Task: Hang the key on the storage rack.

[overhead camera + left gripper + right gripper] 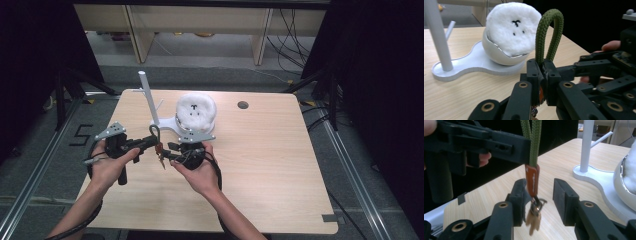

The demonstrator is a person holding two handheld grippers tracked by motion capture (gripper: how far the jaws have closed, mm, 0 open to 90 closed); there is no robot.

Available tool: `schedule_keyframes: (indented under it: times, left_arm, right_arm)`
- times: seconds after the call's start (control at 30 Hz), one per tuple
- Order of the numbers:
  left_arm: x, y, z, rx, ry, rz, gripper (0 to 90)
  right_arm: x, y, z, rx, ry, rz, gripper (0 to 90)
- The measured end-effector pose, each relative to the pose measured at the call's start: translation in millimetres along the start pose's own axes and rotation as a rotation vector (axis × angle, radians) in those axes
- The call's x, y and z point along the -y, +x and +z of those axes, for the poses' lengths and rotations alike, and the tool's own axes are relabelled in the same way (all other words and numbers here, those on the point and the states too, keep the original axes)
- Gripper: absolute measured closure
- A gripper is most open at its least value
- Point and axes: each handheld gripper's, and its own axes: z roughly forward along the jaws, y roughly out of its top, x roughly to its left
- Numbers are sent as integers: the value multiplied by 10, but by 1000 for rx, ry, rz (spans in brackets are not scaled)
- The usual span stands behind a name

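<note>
My left hand-held gripper [541, 75] is clamped on the olive green braided-cord keychain loop [549, 35], hanging vertically above the counter [260, 165]. My right hand-held gripper [540, 195] sits wide open around its orange tab [532, 180], nearest.

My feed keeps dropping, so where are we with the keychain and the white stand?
Done: the left gripper is shut on the green cord loop, lifting the keychain off the table. In hand: the right gripper stands open around the orange tab and its hanging keys, gripping nothing. Left: the loop isn't yet on the white stand beside the plush.
</note>
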Motion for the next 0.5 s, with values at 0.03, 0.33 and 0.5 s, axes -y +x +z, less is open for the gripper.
schedule_keyframes:
  times: [0.03,0.33,0.5]
  left_arm:
    - [-1,15,-6,-8,0,0,846]
    - [-4,160,-21,-62,-7,12,846]
    - [-39,211,-38,-86,-17,24,846]
  right_arm:
    - [6,-5,-17,1,-1,2,617]
    - [88,-161,-281,83,-13,-31,584]
    - [128,-255,-460,122,-27,-42,566]
